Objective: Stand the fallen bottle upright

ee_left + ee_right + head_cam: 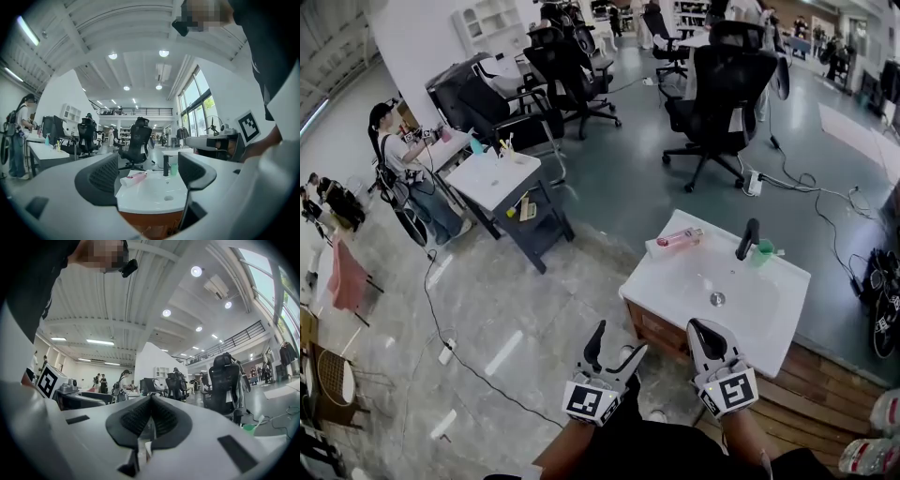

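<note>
Head view: pink bottle [680, 238] lies flat across sink [667, 274] corner; left gripper [621, 337] fingers apart, right gripper [695, 326] fingers together.

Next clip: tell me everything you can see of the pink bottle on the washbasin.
The pink bottle lies on its side on the white washbasin top, near the back left corner and left of the black faucet. Its body looks like translucent pink plastic, and its whitish end points toward the left edge. It rests on the basin top alone. The left gripper and right gripper are both short of it.
</note>
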